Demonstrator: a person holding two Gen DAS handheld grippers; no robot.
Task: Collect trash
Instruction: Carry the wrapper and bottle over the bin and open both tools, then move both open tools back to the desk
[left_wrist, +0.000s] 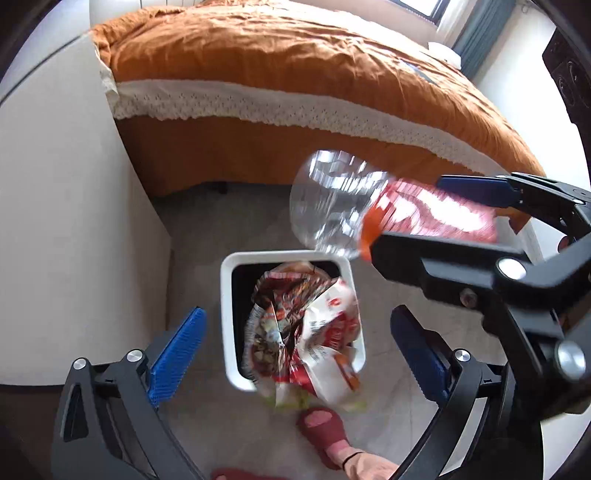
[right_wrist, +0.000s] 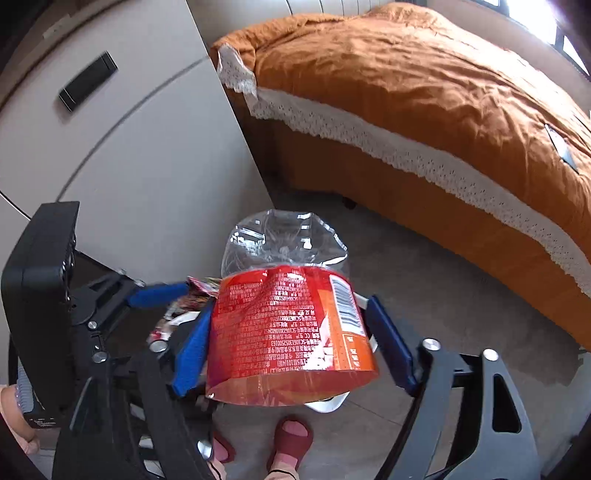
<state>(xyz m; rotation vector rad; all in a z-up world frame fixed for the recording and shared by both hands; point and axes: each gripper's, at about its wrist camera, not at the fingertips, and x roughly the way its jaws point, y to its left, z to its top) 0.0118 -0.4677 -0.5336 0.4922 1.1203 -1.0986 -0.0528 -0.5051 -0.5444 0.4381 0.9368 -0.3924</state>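
A white square trash bin (left_wrist: 229, 317) stands on the floor, stuffed with crumpled red and white snack wrappers (left_wrist: 306, 328). My left gripper (left_wrist: 295, 347) is open and empty, its blue fingers either side of the bin from above. My right gripper (right_wrist: 291, 339) is shut on a clear plastic bottle with a red label (right_wrist: 288, 332). In the left wrist view the bottle (left_wrist: 340, 203) hangs above the bin's far right corner, held by the right gripper (left_wrist: 436, 206). The bin is mostly hidden behind the bottle in the right wrist view.
A bed with an orange cover and white lace trim (left_wrist: 277, 81) stands beyond the bin. A white cabinet (left_wrist: 66, 221) is on the left. The person's feet in red slippers (left_wrist: 325, 432) are on the grey floor beside the bin.
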